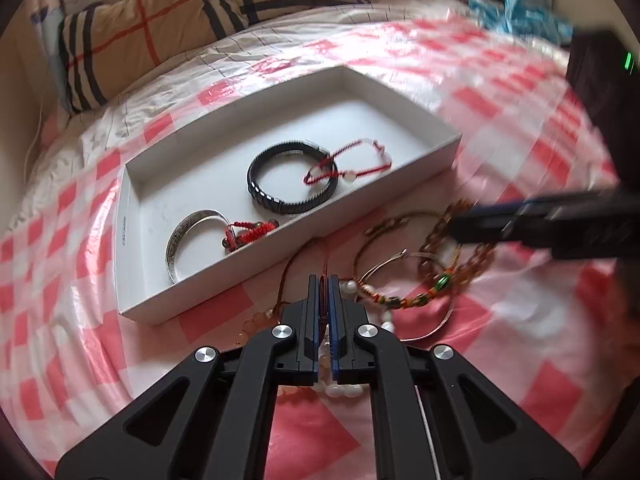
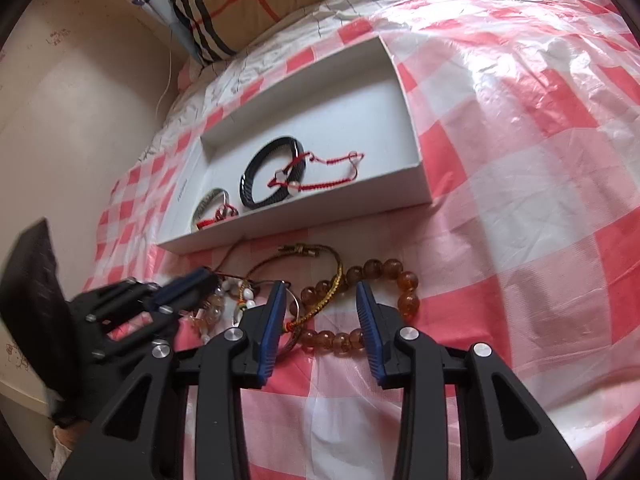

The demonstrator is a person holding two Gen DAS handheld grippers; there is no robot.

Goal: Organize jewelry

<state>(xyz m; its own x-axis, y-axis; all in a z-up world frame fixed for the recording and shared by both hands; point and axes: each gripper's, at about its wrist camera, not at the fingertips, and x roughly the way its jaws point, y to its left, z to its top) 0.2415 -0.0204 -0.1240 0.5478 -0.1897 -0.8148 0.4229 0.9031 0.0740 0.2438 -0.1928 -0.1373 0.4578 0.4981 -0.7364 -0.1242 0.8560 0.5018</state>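
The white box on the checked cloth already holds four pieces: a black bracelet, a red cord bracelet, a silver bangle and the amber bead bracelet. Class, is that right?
Not quite. The amber bead bracelet is not in the white box; it lies on the checked cloth in front of it, as the right wrist view shows. The box's fourth piece is a red knotted cord by the silver bangle, alongside the black bracelet and red cord bracelet.

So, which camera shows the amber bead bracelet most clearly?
The right wrist view: the amber bead bracelet lies sharp on the checked cloth, its near beads between the right gripper's open jaws. The left wrist view shows it blurred and partly hidden behind that gripper.
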